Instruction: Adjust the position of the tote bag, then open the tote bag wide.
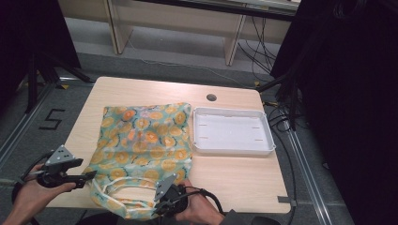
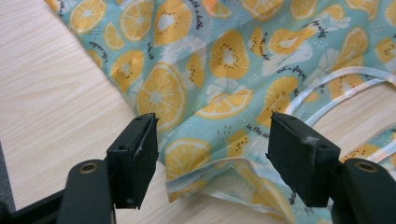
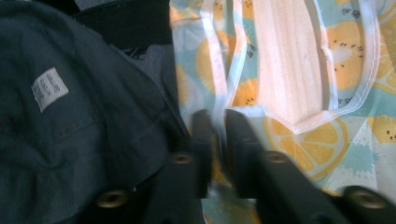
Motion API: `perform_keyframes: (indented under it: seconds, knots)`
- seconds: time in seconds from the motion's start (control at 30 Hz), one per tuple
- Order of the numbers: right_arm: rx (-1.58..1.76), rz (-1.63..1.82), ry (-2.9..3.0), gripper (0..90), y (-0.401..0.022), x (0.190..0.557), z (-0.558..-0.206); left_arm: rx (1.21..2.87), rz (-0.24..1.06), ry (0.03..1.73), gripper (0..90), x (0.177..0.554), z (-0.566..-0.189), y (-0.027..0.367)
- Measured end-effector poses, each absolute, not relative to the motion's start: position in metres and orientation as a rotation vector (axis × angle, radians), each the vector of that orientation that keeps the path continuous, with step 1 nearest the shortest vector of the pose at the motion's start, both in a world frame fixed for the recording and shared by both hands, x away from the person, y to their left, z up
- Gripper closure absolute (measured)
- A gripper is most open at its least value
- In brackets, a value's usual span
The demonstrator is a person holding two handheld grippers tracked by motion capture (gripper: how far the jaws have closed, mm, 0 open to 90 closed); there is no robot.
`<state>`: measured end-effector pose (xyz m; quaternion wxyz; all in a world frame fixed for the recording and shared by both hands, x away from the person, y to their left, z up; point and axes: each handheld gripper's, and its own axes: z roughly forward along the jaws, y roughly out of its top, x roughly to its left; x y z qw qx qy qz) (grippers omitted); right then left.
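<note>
At table's near edge, right gripper (image 3: 217,140) pinching fruit-print bag (image 1: 141,145)

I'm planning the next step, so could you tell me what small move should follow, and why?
Probably close the left gripper on the bag's near corner: its jaws stand open around that hem, while the right gripper is already shut on the white-edged rim.

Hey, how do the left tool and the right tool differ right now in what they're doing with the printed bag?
The left tool stands open, its jaws apart on either side of the bag's corner, with no pad pressing on it. The right tool is shut on the bag's white-trimmed edge. The left tool sits at the bag's left corner, the right tool at its near edge by the handles. Both have black jaws and are held by a hand.
</note>
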<state>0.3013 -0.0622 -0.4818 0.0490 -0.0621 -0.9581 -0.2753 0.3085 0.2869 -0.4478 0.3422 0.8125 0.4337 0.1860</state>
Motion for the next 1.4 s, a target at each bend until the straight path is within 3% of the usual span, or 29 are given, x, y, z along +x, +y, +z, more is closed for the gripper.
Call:
perform_keyframes:
  seconds: [0.53,1.03,1.13,1.4]
  knots:
    - [-0.279,-1.125,-2.822,90.0,-0.071,0.319,-0.446,2.107,0.479,1.085,30.7,0.304,-0.445,0.282]
    - [-0.544,-1.449,-2.759,90.0,-0.083,0.394,-0.419,2.058,0.521,1.115,30.0,0.302,-0.441,0.289]
    - [-0.651,-1.457,-2.745,90.0,-0.088,0.412,-0.418,1.972,0.547,1.124,29.8,0.3,-0.439,0.287]
    - [-0.906,-1.468,-2.752,90.0,-0.094,0.453,-0.429,2.01,0.558,1.056,31.1,0.297,-0.439,0.281]
